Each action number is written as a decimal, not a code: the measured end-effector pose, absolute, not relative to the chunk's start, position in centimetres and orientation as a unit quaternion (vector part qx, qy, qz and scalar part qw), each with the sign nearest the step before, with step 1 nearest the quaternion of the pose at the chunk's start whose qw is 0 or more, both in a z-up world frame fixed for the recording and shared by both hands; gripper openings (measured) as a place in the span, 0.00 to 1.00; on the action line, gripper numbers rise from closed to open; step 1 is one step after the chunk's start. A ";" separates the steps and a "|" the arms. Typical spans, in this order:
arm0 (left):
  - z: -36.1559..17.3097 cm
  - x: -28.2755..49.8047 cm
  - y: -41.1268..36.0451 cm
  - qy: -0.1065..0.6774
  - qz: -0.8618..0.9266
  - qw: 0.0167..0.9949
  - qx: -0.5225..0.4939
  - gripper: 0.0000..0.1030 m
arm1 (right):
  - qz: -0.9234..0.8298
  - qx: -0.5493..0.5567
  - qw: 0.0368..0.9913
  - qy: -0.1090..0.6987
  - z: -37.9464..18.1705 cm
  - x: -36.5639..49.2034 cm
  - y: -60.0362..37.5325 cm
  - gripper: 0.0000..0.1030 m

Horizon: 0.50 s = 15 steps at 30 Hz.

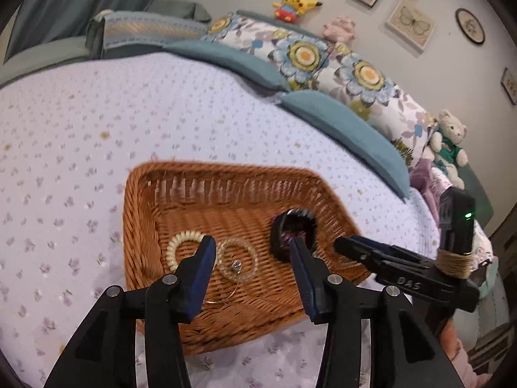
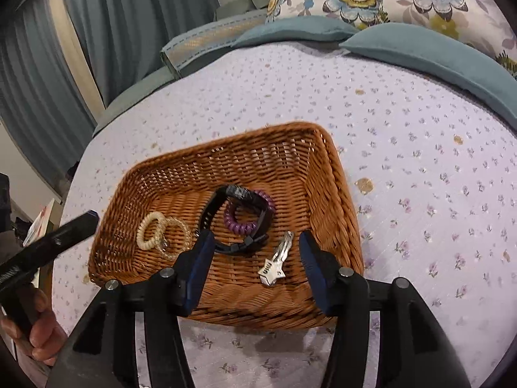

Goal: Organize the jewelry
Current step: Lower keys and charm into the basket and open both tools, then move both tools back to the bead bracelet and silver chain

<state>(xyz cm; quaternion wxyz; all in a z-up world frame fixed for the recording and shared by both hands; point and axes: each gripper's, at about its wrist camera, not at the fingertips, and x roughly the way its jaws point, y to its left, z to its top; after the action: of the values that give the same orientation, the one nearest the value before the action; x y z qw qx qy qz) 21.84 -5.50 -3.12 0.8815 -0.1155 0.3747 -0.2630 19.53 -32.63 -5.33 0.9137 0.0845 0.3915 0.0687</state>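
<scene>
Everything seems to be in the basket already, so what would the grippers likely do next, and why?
Probably ease both back. The left gripper and right gripper hang open and empty over the basket, where the hair ties, watch and star hair clip already lie.

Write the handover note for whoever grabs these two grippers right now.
Left gripper: open, empty, over the wicker basket.
Right gripper: open, empty, over the basket's near edge.
In the basket: cream coil band, clear bracelet, black watch, purple coil band, star-tipped hair clip.
Done: all visible pieces are in the basket.
Left: nothing visible outside it on the bedspread.
</scene>
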 end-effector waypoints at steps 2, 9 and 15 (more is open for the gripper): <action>-2.0 21.2 -5.0 0.362 -0.265 0.886 -0.117 0.49 | 0.071 0.081 0.919 0.381 -4.6 19.1 -32.3 0.55; 1.1 17.4 -2.1 0.326 -0.266 0.899 -0.119 0.53 | 0.092 0.060 0.926 0.362 -3.2 16.4 -30.7 0.56; 1.9 12.6 1.0 0.316 -0.225 0.914 -0.121 0.54 | 0.098 0.049 0.920 0.377 -3.3 12.2 -30.1 0.56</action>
<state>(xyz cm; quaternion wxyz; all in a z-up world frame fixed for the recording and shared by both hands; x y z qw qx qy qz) 12.56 0.96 1.90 0.9135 -0.1206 0.3164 -0.2253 12.21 -30.07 -3.26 0.9199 0.0492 0.3766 0.0977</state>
